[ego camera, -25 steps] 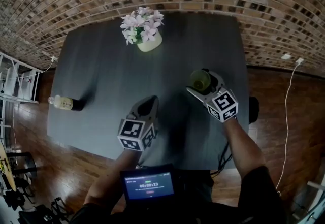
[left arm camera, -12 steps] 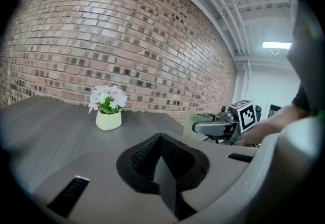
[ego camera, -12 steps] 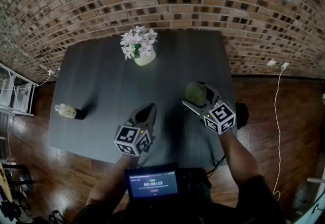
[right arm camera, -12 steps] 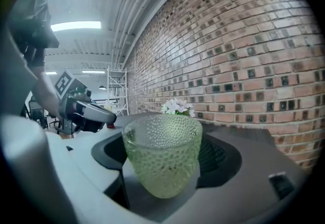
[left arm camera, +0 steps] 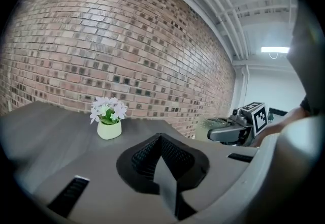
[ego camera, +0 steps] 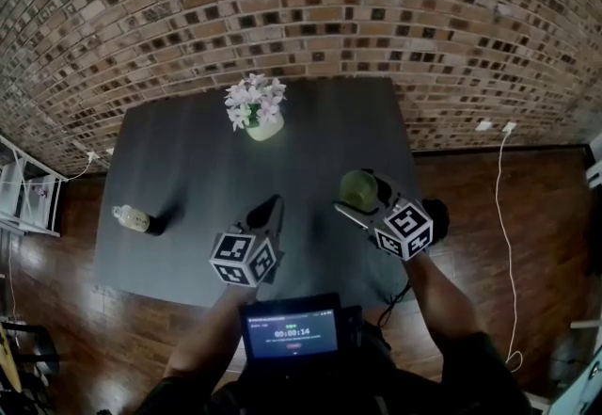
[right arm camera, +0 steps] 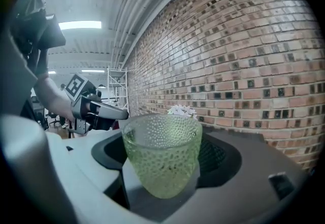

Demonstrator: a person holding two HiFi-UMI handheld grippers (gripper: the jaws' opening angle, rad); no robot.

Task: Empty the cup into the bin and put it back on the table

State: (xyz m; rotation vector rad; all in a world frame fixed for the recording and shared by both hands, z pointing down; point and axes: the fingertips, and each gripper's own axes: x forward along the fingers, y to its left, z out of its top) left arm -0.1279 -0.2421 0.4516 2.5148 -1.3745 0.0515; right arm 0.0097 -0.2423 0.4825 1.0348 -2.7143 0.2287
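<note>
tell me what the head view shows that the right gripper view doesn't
Only the head view: the bottle lying on the table, the screen at the person's chest, the white cable on the floor.
Only the right gripper view: the ceiling light, the metal rack, the dotted surface of the green cup.
Both: the green cup gripped in the right tool, the left tool, the flowers, the brick wall.
</note>
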